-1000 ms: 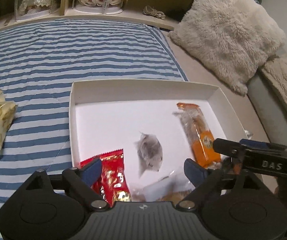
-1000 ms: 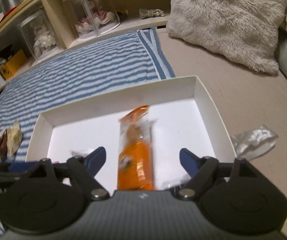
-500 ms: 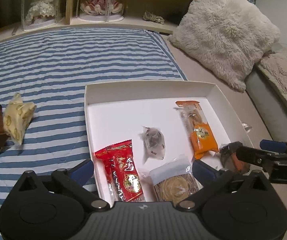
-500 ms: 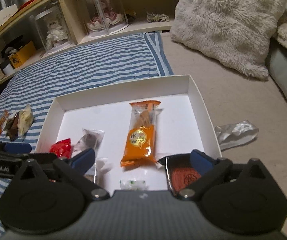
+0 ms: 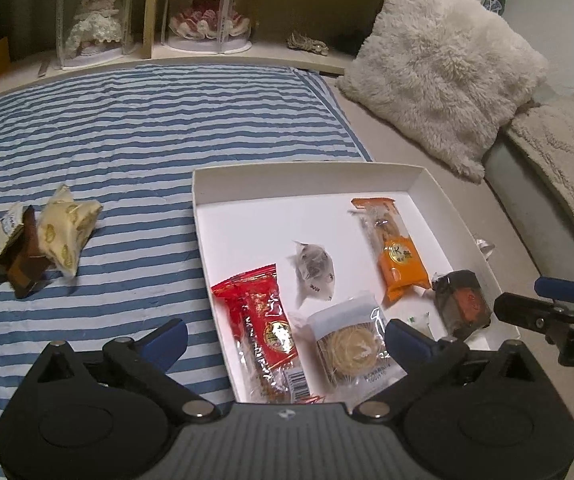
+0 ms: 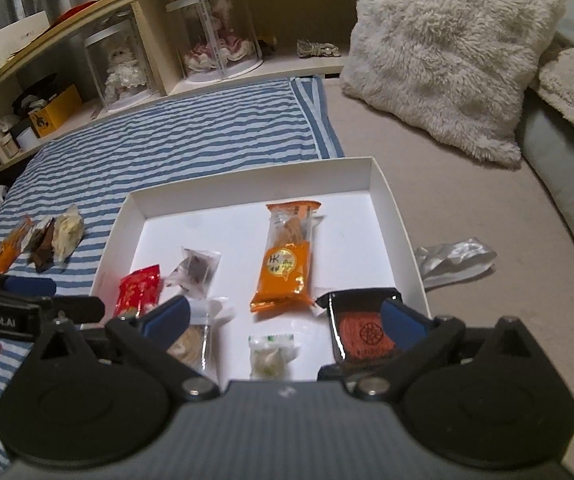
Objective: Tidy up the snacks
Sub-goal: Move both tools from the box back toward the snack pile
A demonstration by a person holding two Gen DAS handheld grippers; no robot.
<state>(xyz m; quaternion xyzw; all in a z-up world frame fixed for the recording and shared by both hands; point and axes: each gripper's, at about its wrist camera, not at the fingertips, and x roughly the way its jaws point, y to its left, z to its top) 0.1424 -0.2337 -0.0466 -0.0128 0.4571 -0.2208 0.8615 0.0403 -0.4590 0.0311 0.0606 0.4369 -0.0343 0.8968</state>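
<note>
Both grippers empty, fingers spread wide: left gripper, right gripper, above near edge of white box on the bed. Six snacks lie inside. Loose snack pile sits on striped blanket, well left of box. Judged step: between placements. Next: left gripper fetches from pile

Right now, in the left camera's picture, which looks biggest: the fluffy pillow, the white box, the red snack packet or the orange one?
1. white box and fluffy pillow: about alike, and the pillow lies farther off, so unranked.
2. red snack packet
3. orange snack packet, though it lies farther off.
</note>
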